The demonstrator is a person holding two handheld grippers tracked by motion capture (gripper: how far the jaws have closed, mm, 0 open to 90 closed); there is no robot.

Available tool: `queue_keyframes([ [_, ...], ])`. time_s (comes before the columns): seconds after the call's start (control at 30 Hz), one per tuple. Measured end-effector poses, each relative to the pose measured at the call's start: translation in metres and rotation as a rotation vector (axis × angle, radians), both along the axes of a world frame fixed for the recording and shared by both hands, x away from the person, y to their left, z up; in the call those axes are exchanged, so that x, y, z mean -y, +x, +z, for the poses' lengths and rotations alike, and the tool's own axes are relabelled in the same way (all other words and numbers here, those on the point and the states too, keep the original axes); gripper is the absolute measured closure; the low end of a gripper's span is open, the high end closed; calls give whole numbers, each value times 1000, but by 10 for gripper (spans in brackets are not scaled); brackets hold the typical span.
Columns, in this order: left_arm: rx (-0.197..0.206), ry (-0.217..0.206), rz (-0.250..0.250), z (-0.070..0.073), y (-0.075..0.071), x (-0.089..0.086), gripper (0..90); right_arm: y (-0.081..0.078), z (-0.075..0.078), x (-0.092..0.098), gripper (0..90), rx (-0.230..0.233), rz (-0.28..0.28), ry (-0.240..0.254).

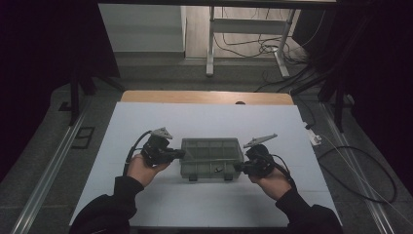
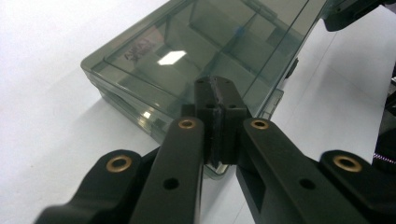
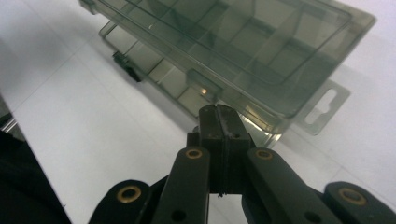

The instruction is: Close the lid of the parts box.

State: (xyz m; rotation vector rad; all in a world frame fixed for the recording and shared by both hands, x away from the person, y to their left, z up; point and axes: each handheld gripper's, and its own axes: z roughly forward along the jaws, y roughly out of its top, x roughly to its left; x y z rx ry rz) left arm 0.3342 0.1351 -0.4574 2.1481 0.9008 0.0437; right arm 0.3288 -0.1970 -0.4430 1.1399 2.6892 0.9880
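Box (image 1: 211, 157) sits mid-sheet (image 1: 146, 122), smoky clear plastic, lid down, long side toward the person. Dividers show through the lid; what's in the cells is hard to read. One small blue speck in a far cell in the left gripper view, can't ID it. Two dark latches on the near long side; whether they're snapped shut, can't tell.

Left gripper (image 1: 176, 154) at the box's left end, jaws clenched pad to pad, nothing between them. In the left gripper view (image 2: 218, 100) the tips overlap the box's near corner and hide it; touching or just above it, can't tell.

Right gripper (image 1: 239, 166) at the box's right end, near the front corner, also clenched on nothing. In the right gripper view (image 3: 223, 122) the tips cover the box's edge beside the hang tab (image 3: 323, 107); contact unclear. The box's far end is cut off at the frame top there.

Room beyond the sheet is dark.
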Motion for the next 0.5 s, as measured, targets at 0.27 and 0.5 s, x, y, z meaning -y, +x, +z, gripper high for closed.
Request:
queue_keyframes([
  [0.27, -18, 15, -2, -5, -2, 2, 891, -4, 0, 2, 887, 2, 17, -9],
  [0.5, -40, 53, -20, -12, -5, 8, 891, -8, 6, -2, 888, 32, 36, 5],
])
